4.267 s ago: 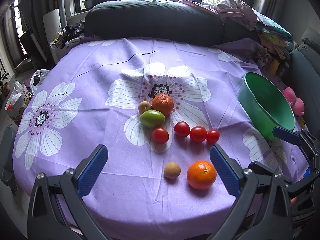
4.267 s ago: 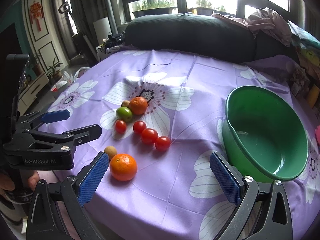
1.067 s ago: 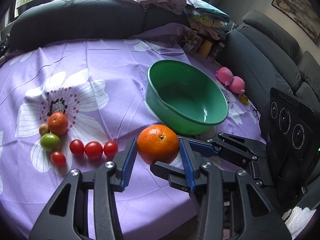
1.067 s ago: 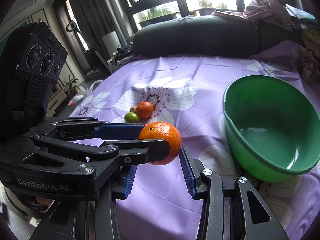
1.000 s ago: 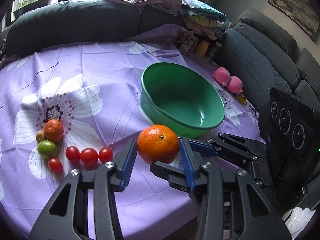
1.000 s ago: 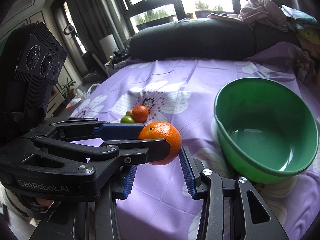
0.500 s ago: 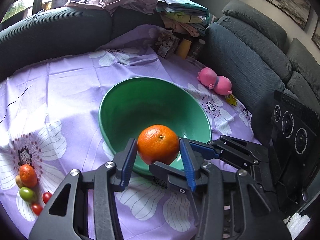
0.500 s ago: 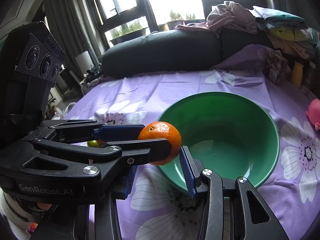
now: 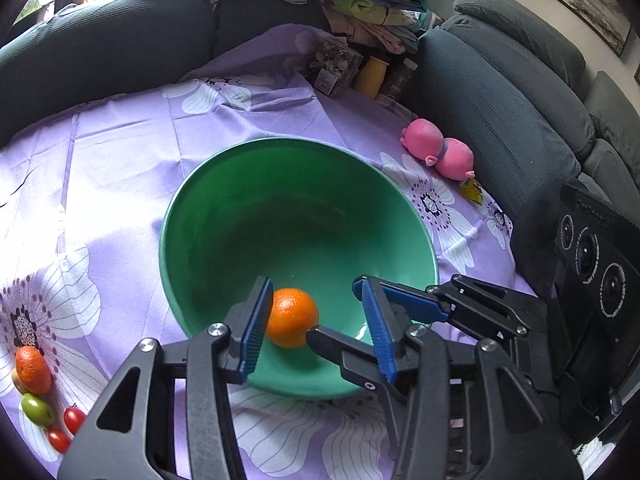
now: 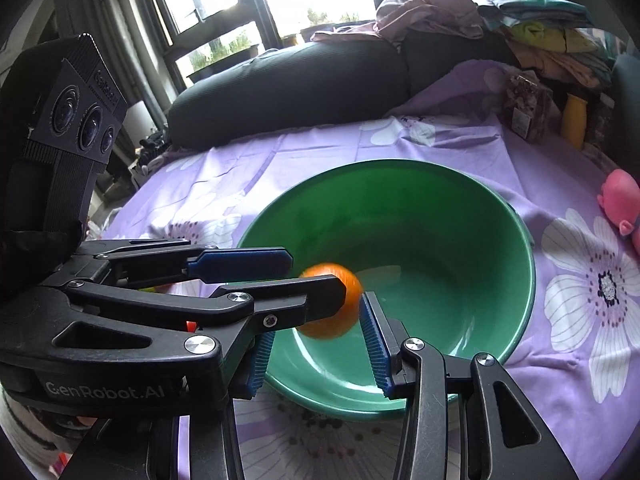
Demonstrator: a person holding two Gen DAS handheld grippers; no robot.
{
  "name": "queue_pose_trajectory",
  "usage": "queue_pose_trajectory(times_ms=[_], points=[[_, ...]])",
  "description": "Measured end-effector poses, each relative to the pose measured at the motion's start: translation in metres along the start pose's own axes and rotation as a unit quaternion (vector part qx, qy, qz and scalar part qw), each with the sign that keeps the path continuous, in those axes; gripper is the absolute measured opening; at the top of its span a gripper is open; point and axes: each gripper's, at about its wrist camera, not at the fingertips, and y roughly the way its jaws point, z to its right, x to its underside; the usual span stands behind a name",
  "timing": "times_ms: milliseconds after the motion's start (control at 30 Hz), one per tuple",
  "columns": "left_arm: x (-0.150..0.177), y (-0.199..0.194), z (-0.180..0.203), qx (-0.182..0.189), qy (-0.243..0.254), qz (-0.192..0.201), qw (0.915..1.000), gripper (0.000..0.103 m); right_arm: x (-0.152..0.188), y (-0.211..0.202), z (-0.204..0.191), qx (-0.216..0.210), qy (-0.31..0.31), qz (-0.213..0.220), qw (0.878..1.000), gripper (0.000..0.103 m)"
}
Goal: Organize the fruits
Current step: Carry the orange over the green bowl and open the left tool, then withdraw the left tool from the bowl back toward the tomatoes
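Observation:
A green bowl [image 9: 168, 216] stands on the purple flowered cloth. Both grippers hang over its near rim, crossed over each other. The orange [image 9: 292, 318] has left the pads and is inside the bowl, blurred with motion in the right wrist view [image 10: 332, 304]. My left gripper [image 9: 312, 282] has its jaws opening: the orange shows beside one blue pad and well clear of the other. My right gripper [image 10: 318, 316] holds its pads a small gap apart with nothing pressed between them. The orange shows just beyond its tips.
At the left edge of the cloth lie a second orange [image 9: 32, 364], a green fruit [image 9: 38, 410] and cherry tomatoes [image 9: 74, 420]. A pink toy [image 9: 438, 150] lies right of the bowl. Bottles [image 9: 370, 72] and a clothes pile sit behind, with dark sofas around.
Both grippers have travelled from beside the bowl to over it. The orange, gripped in the left jaws half a second ago, has come free and dropped into the bowl.

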Motion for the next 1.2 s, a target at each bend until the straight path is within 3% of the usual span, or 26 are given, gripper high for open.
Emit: queue_pose_trajectory(times_ms=[133, 300, 433, 700, 800, 1200], points=[[0.003, -0.01, -0.003, -0.02, -0.003, 0.012, 0.9997, 0.065, 0.003, -0.003, 0.002, 0.009, 0.006, -0.001, 1.0, 0.045], [0.011, -0.033, -0.007, -0.062, 0.002, 0.037, 0.9974, 0.07, 0.008, -0.015, 0.002, 0.008, 0.016, 0.007, 1.0, 0.045], [0.023, -0.056, -0.007, -0.099, 0.009, 0.066, 0.9929, 0.082, 0.012, -0.028, -0.004, 0.003, 0.021, 0.018, 1.0, 0.046], [0.047, -0.092, -0.015, -0.158, -0.001, 0.093, 0.983, 0.083, 0.015, -0.047, -0.028, -0.009, 0.0, 0.032, 0.999, 0.054], [0.057, -0.104, -0.02, -0.174, -0.009, 0.096, 0.98, 0.092, 0.018, -0.05, -0.043, -0.017, -0.019, 0.03, 0.999, 0.061], [0.098, -0.144, -0.05, -0.224, -0.072, 0.101, 0.9666, 0.101, 0.032, -0.037, -0.103, -0.062, -0.081, 0.0, 0.995, 0.061]])
